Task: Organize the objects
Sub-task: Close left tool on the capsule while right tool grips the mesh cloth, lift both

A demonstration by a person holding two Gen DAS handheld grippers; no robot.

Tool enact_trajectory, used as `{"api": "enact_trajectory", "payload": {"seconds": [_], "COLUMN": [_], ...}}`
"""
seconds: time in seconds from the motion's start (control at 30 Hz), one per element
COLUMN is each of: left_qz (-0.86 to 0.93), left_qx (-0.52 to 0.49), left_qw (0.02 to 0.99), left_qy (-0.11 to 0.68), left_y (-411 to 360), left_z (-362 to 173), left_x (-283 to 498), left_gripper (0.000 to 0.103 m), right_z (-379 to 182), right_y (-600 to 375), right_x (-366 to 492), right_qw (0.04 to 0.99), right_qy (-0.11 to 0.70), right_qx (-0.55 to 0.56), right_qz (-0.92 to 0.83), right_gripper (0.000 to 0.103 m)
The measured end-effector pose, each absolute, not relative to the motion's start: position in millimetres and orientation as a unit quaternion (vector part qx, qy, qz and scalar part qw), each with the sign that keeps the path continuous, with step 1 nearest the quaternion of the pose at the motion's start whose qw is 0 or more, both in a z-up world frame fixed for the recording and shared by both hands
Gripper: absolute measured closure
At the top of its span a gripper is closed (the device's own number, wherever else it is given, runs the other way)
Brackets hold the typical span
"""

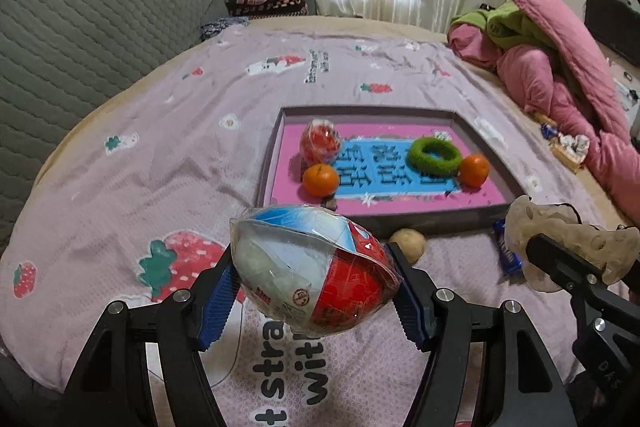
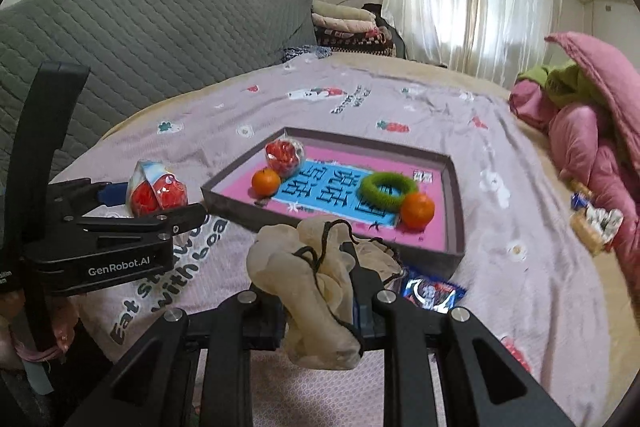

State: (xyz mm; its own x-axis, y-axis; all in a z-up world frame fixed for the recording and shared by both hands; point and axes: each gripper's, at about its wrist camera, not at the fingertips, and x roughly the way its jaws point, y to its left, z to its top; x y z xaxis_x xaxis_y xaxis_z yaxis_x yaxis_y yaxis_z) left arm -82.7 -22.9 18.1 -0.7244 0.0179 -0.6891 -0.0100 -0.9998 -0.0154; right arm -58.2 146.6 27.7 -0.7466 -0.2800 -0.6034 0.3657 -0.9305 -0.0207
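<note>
My left gripper (image 1: 314,291) is shut on a plastic-wrapped toy egg (image 1: 312,267), red and white, held above the bedspread in front of the tray; it also shows in the right wrist view (image 2: 158,193). My right gripper (image 2: 320,291) is shut on a beige cloth pouch (image 2: 316,287) with a dark drawstring, near the tray's front edge; the pouch also shows in the left wrist view (image 1: 568,239). The shallow grey tray (image 1: 424,221) with a pink and blue floor holds a second wrapped egg (image 1: 320,143), two oranges (image 1: 320,179) and a green ring (image 1: 434,155).
A small potato (image 1: 408,243) and a blue snack packet (image 1: 508,255) lie on the bedspread in front of the tray. Pink and green bedding (image 1: 560,67) is piled at the right, with snack wrappers (image 1: 568,147) beside it. A grey quilted headboard (image 1: 80,35) stands at the left.
</note>
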Motion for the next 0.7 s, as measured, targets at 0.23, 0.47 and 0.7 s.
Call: {"api": "enact_trajectory", "payload": {"seconds": [0.23, 0.47, 0.7], "left_qz": [0.938, 0.946, 0.952], "left_qx": [-0.346, -0.321, -0.302], "left_qw": [0.013, 0.028, 0.03], "left_qy": [-0.032, -0.03, -0.03], "left_y": [-35, -35, -30], "left_z": [51, 78, 99], "left_x": [-78, -78, -82], "left_gripper": [0.032, 0.032, 0.032], "right_z": [70, 98, 99], "right_y": [139, 133, 138], "right_x": [-57, -63, -70], "right_qw": [0.171, 0.16, 0.155], "right_qy": [0.058, 0.06, 0.06], "right_qx": [0.277, 0.253, 0.257], "right_qz": [-0.944, -0.952, -0.952], "right_gripper": [0.079, 0.079, 0.079]}}
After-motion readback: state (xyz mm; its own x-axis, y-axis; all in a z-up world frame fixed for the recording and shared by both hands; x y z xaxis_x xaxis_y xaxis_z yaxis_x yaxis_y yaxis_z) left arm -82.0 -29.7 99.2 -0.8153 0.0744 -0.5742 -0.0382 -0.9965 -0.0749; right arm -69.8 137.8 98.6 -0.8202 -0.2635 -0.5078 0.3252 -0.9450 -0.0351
